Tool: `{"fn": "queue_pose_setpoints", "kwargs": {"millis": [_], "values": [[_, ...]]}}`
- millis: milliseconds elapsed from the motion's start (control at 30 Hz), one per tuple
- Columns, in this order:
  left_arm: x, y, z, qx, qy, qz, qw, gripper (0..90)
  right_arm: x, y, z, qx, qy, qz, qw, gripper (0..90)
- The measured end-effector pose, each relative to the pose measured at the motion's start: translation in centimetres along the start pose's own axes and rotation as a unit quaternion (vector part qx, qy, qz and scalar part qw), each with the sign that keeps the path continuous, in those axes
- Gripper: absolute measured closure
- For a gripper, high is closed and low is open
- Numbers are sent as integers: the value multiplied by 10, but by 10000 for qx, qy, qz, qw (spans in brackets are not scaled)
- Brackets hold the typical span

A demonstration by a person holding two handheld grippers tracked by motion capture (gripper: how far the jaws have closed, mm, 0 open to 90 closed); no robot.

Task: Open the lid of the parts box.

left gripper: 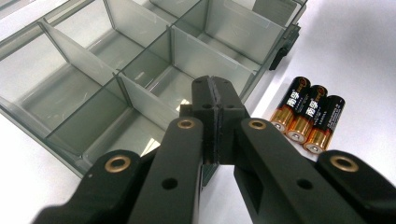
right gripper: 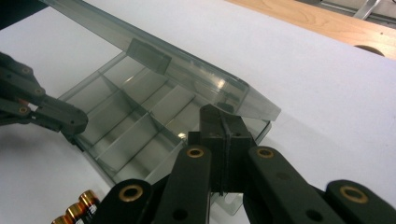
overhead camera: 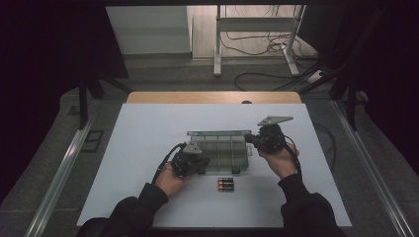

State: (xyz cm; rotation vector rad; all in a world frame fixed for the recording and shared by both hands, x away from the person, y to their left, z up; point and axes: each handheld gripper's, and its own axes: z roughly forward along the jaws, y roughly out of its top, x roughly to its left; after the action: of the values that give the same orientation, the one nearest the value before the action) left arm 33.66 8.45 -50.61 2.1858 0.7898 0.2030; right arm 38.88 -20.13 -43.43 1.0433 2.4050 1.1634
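Organizer box (overhead camera: pixel 222 148) of clear grey plastic sits mid-table on the white board (overhead camera: pixel 143 148), its lid (right gripper: pixel 187 70) raised, its compartments divided by thin walls. I have my left gripper (left gripper: pixel 215 100) with its jaws pressed flat together and nothing between them, poised over the box's near edge. My right gripper (right gripper: pixel 223 128) has its jaws pressed together as well, empty, at the box's right end under the lifted lid. Three batteries (left gripper: pixel 308 116) lie side by side, touching, on the board just beside the box's near wall
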Motion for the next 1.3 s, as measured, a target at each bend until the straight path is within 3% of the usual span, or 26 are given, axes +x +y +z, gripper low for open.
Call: {"fn": "queue_pose_setpoints", "kwargs": {"millis": [1300], "values": [[-1,0,1,28,73,194,9998,889,-23,37,12,-196,-108,136,9997,890]]}}
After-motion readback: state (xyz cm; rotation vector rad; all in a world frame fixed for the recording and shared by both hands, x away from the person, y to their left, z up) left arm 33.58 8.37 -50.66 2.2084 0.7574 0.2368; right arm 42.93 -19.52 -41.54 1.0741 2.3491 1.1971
